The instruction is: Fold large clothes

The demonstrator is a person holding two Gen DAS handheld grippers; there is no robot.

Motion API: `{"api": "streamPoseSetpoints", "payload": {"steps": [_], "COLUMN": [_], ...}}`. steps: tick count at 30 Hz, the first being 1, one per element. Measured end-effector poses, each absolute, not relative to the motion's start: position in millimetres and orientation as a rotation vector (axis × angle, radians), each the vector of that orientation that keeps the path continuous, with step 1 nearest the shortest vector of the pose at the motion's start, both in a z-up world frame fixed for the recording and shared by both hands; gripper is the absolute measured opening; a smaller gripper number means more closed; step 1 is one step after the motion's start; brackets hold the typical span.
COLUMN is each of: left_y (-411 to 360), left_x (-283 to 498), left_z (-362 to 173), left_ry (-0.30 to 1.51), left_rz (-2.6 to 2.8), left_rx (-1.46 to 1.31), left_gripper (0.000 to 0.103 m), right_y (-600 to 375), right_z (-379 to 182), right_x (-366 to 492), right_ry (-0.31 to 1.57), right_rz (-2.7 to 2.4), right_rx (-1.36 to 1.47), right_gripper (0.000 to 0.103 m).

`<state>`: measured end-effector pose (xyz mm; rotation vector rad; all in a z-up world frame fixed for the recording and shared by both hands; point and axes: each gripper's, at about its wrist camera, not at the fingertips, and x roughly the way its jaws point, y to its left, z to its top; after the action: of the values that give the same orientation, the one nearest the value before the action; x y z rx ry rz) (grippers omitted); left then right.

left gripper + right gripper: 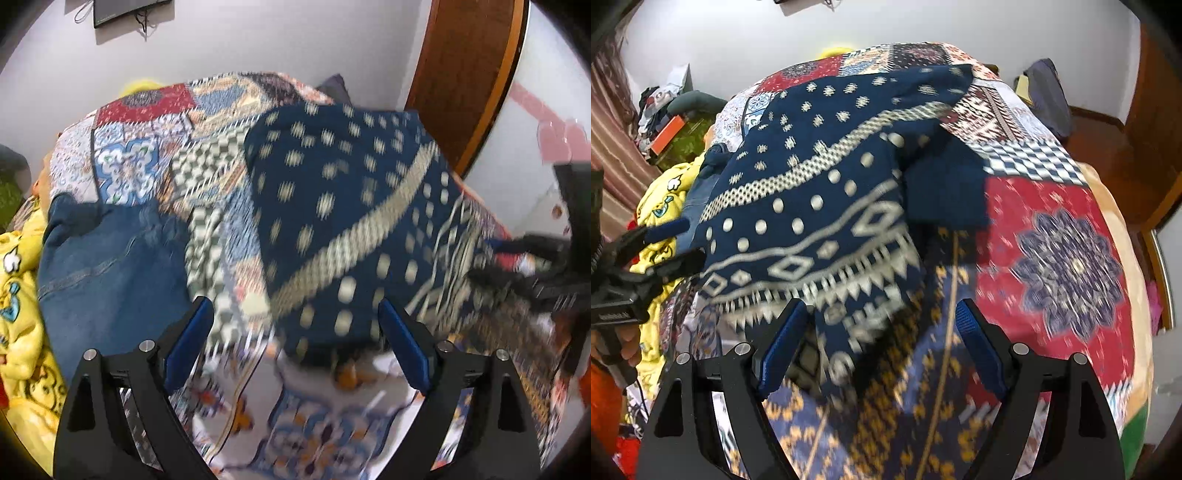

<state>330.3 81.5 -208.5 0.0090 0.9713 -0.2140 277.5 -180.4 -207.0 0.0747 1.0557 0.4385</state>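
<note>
A dark blue garment (pixel 343 206) with cream dots and bands lies rumpled on a patchwork bedspread (pixel 147 155). It also shows in the right wrist view (pixel 812 199), with its zigzag hem toward me. My left gripper (pixel 295 321) is open, its blue pads apart just above the garment's near edge. My right gripper (pixel 882 321) is open, with the garment's hem hanging between its pads. The left gripper also shows at the left edge of the right wrist view (pixel 676 240). Both views are motion-blurred.
Blue jeans (pixel 107 258) and a yellow cartoon-print cloth (pixel 22 295) lie left of the garment. The bedspread (pixel 1052 240) covers the whole bed. A wooden door (pixel 465 74) stands at the right, and a cluttered shelf (pixel 665 122) at the far left.
</note>
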Motion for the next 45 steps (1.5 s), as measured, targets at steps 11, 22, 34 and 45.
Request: {"api": "streamPoseSetpoints", "payload": {"steps": [11, 22, 34, 45], "left_y": [110.9, 117.2, 113.8, 114.8], "left_x": [334.4, 408.9, 458.2, 423.7], "left_z": [-169.3, -236.4, -280.3, -246.3], "left_ry": [0.906, 1.087, 1.176, 1.087], "left_rz": [-0.188, -0.394, -0.469, -0.433], "left_rx": [-0.091, -0.536, -0.785, -0.762], "left_gripper": [0.091, 0.094, 0.100, 0.069], "right_y": [-187.9, -177.8, -174.3, -152.4], "right_z": [-188.4, -251.8, -286.4, -255.3], "right_x": [302.1, 359.4, 410.5, 383.7], "right_ry": [0.991, 1.148, 1.226, 1.179], "right_rz": [0.483, 0.555, 0.708, 0.751], "right_rx": [0.195, 0.430, 0.694, 0.648], "right_gripper": [0.080, 0.080, 0.082, 0.035]}}
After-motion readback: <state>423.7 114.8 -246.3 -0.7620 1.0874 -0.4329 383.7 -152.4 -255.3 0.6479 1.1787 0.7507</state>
